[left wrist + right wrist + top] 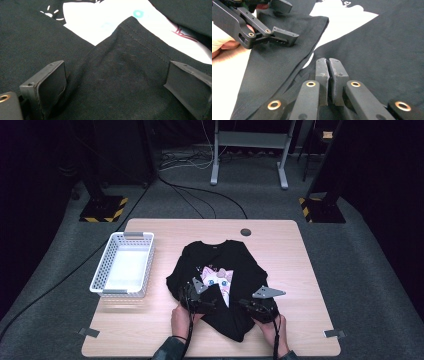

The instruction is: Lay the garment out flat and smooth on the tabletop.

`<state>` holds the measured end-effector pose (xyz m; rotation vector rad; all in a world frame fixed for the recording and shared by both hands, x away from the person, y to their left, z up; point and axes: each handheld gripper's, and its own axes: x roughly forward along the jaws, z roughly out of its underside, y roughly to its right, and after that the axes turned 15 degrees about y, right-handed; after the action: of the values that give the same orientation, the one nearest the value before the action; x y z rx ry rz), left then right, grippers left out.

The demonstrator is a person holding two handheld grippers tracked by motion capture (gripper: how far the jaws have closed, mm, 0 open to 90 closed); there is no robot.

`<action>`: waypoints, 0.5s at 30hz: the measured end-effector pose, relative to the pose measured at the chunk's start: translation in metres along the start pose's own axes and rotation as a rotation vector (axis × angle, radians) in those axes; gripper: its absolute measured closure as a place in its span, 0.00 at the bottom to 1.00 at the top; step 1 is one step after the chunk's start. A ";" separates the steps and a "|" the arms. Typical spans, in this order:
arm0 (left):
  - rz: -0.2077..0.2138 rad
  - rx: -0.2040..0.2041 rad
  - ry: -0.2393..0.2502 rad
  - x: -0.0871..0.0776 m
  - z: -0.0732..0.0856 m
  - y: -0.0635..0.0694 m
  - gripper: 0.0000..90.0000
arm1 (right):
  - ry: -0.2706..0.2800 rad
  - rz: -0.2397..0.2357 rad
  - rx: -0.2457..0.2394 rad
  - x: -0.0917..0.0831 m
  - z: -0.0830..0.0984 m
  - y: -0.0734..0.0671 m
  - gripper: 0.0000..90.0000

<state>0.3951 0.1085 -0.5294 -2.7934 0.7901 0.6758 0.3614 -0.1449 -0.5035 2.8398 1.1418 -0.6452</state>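
Your black T-shirt (220, 285) lies spread on the wooden table (280, 245), a little right of the middle and reaching toward the near edge, with its collar pointing at the far edge and a pink and white cartoon print (218, 279) on the chest. The lower left part of the shirt is folded over toward the middle, so a hemmed corner (130, 21) of black cloth covers part of the print. Your left gripper (197, 296) sits on that folded flap near the shirt's left side, its jaws standing wide apart and flat against the cloth; in the left gripper view one pad (51, 83) shows at each side with the folded fabric stretched between them, and they pinch nothing. Your right gripper (260, 304) is at the shirt's lower right, close to the near edge of the table, and its jaws are pressed together; in the right gripper view the two pads (322, 75) meet with only a thin seam between them, low over the black cloth, and you cannot tell from that view whether any fabric is caught in them. In that same view your left hand (223, 42) rests on the bare table beside the shirt's folded edge. A white plastic basket (124, 265) stands near the left edge of the table, well apart from the shirt.
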 end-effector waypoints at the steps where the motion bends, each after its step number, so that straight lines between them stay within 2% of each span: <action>1: 0.000 0.000 0.000 0.000 0.000 0.000 0.04 | 0.003 0.000 0.005 -0.002 0.000 0.001 0.95; 15: 0.001 -0.002 -0.002 0.000 0.000 0.000 0.04 | 0.003 0.027 0.005 -0.020 0.006 0.006 0.96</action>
<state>0.3953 0.1086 -0.5294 -2.7941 0.7908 0.6797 0.3508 -0.1635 -0.5024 2.8558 1.1025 -0.6442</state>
